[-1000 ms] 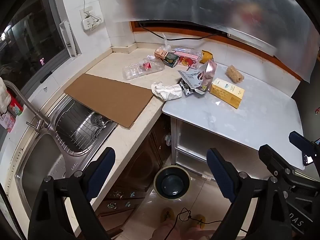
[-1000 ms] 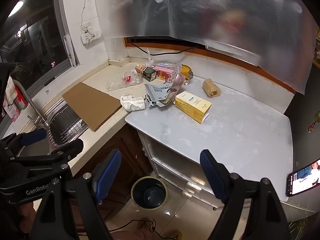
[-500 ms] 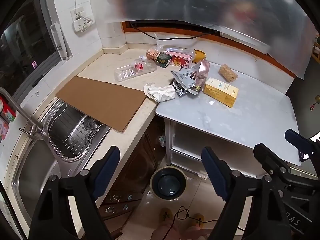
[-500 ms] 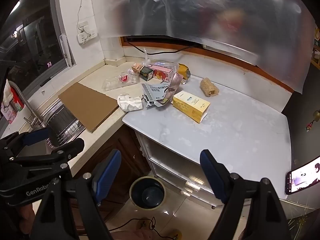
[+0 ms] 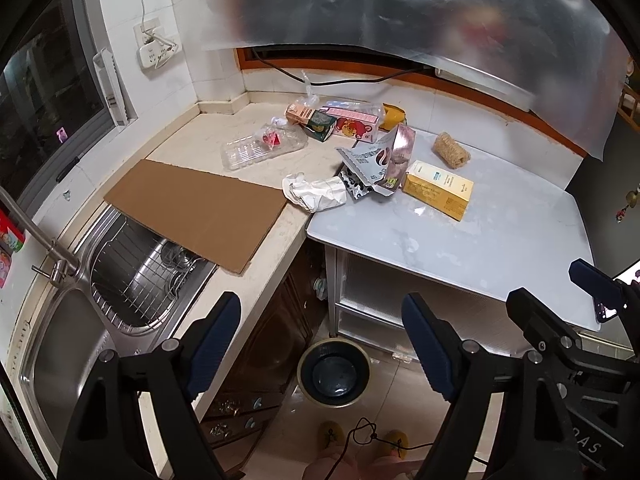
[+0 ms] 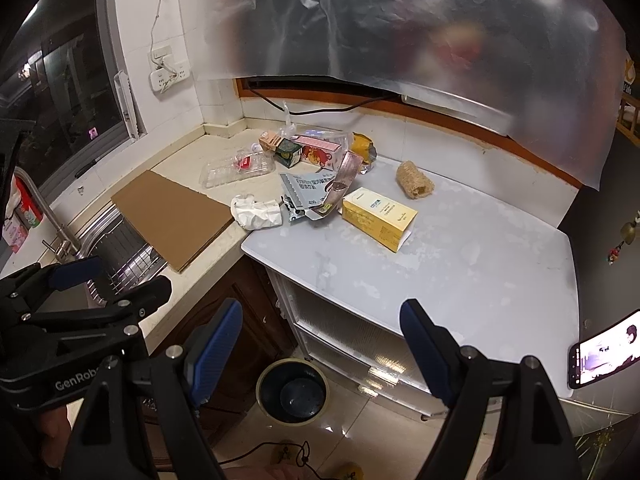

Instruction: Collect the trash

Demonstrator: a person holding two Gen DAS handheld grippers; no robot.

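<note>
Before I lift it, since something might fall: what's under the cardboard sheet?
The cardboard sheet covers part of the sink's wire rack and countertop. Whatever lies beneath it is hidden.

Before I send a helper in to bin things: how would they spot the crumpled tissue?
Find the brown cardboard sheet by the sink. At its far right corner, where counter meets white table, lies the crumpled tissue: the only plain white, unprinted wad.

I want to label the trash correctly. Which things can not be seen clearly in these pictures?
- Shelf behind the plastic sheet: blurred, both views.
- Sink: partly covered by cardboard, left view.
- Phone: cut by the edge, right view.
- Box print: too small.
</note>
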